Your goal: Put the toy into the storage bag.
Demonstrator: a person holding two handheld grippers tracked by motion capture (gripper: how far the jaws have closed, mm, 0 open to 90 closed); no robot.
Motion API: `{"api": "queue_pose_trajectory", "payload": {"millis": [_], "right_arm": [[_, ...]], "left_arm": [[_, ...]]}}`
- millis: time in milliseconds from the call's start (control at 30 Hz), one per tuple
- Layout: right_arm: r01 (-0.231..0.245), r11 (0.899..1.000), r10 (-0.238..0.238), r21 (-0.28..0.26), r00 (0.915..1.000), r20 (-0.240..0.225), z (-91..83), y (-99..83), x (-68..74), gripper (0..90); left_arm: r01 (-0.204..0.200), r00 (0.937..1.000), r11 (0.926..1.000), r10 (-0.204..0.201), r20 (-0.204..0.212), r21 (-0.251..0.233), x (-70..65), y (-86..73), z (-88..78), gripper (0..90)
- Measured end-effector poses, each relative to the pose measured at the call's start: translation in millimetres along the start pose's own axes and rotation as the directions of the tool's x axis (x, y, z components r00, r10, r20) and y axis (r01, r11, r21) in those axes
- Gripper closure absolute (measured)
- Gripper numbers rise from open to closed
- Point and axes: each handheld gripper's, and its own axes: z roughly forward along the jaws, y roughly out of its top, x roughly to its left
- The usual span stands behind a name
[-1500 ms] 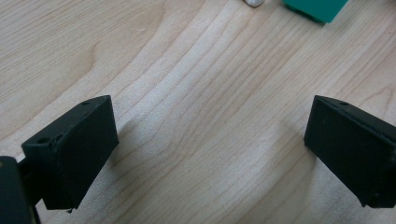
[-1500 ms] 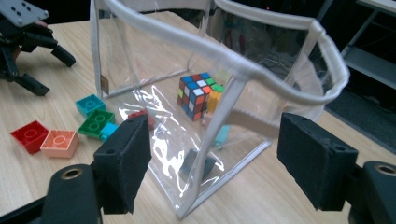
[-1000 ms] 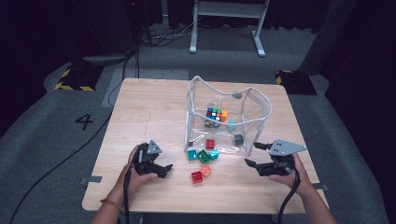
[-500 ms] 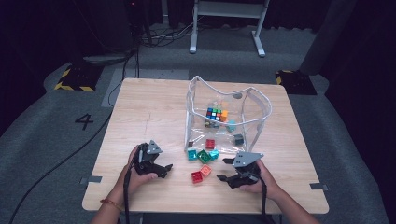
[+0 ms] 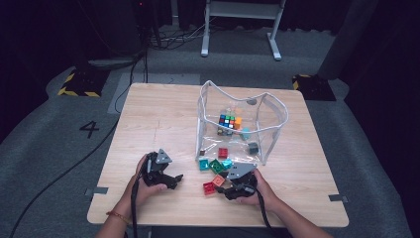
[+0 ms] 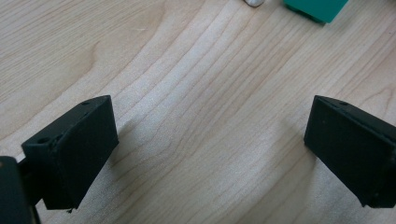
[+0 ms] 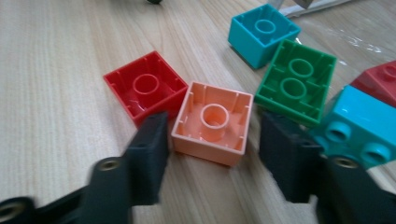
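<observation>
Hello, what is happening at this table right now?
A person works with toy bricks beside a clear bag on the table. The right tool is low over the bricks; its jaws have just been closing around the orange brick, which lies upside down, with a small gap left at the right jaw. The red brick lies next to it. The left tool rests open over bare wood.

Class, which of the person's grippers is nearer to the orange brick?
The right gripper: its jaws, just closing, flank the orange brick. The left gripper rests on bare table, well to the brick's left in the high view.
</observation>
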Motion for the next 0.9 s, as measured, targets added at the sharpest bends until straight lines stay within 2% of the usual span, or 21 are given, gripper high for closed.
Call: {"api": "queue_pose_trajectory", "payload": {"millis": [33,133,167,200,233,300,333,533,700,900], "right_arm": [[-0.027,1.000,0.027,-0.006,0.9996,-0.008,0.2,-0.5,0.8,54.8],[-0.045,0.999,0.044,-0.009,0.9989,-0.013,-1.6,-2.3,0.2,58.6],[-0.013,1.000,0.013,-0.015,0.9998,-0.012,-1.8,-3.1,-2.0,58.8],[-0.036,0.999,0.036,-0.010,0.9993,-0.008,-2.8,-3.4,-0.2,58.9],[-0.039,0.999,0.039,-0.008,0.9992,-0.013,-4.5,-4.1,-0.1,59.0],[-0.020,1.000,0.020,-0.008,0.9998,-0.004,-7.8,-6.5,-2.3,59.0],[-0.028,1.000,0.028,-0.008,0.9996,-0.008,-10.5,-7.9,-3.7,59.0],[-0.084,0.996,0.084,-0.019,0.9961,0.026,-36.3,-20.5,-14.8,59.0],[-0.094,0.995,0.096,-0.029,0.9924,0.077,-63.1,-35.3,-25.0,59.0],[-0.114,0.993,0.119,-0.044,0.9831,0.139,-93.8,-50.5,-37.7,59.0]], "left_arm": [[-0.005,1.0000,1.0000,0.005,-0.008,-0.001,0.3,0.1,-0.4,2.8],[-0.005,1.0000,1.0000,0.005,-0.008,0.000,0.3,0.1,-0.5,2.8],[-0.004,1.0000,1.0000,0.004,-0.008,0.000,0.2,0.1,-0.5,2.8],[-0.004,1.0000,1.0000,0.004,-0.008,0.000,0.3,0.2,-0.5,2.9],[-0.004,1.0000,1.0000,0.004,-0.008,0.000,0.3,0.1,-0.5,2.9],[-0.004,1.0000,1.0000,0.004,-0.008,0.000,0.3,0.2,-0.5,2.8],[-0.004,1.0000,1.0000,0.004,-0.008,0.000,0.3,0.2,-0.5,2.9],[-0.005,1.0000,1.0000,0.005,-0.008,0.000,0.3,0.1,-0.5,2.9],[-0.005,1.0000,1.0000,0.005,-0.008,0.000,0.3,0.2,-0.5,2.9],[-0.004,1.0000,1.0000,0.004,-0.008,0.000,0.3,0.1,-0.4,2.9]]}}
